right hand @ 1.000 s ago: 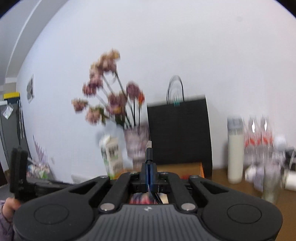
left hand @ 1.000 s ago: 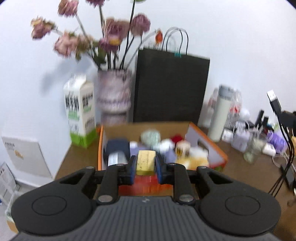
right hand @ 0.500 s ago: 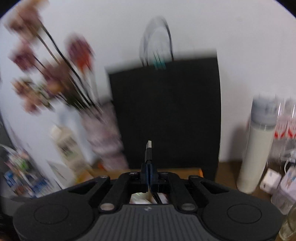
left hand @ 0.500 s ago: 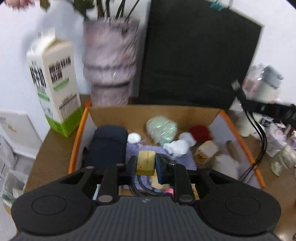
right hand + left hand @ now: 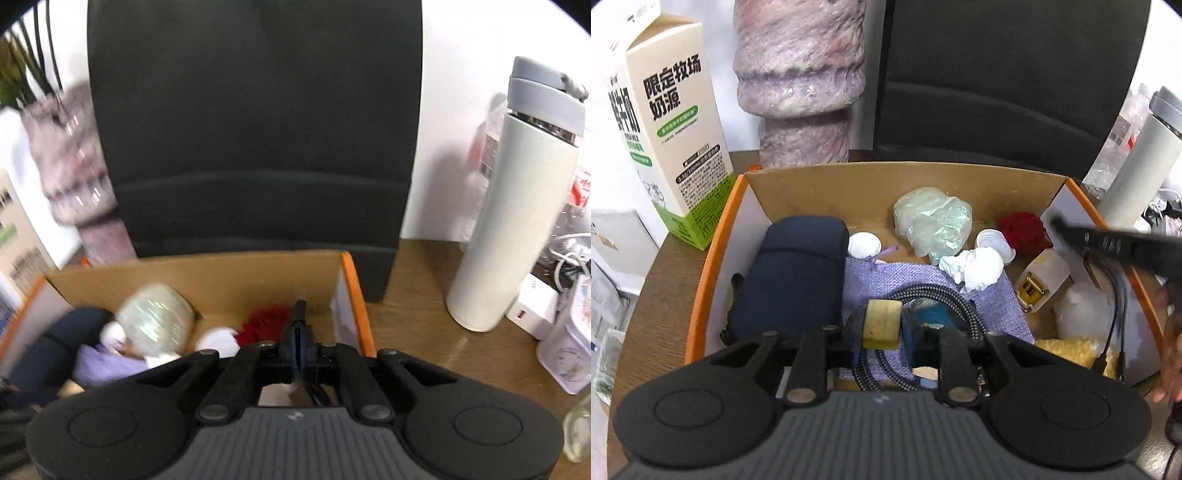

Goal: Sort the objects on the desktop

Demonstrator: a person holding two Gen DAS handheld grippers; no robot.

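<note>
Brown wooden table (image 5: 413,295): cardboard box (image 5: 871,184); left tongs (image 5: 882,325) clamped on yellowish block (image 5: 881,323); right tongs (image 5: 297,349) clamped on black cable plug (image 5: 299,312).

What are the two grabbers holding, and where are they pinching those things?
The left hand-held gripper pinches a small yellowish block by its two sides. The right hand-held gripper pinches a black cable just behind its plug.

Brown cardboard box (image 5: 820,184), matt black paper bag (image 5: 1004,74), woven lilac cloth (image 5: 886,277), wood-grain desk (image 5: 417,295)
</note>
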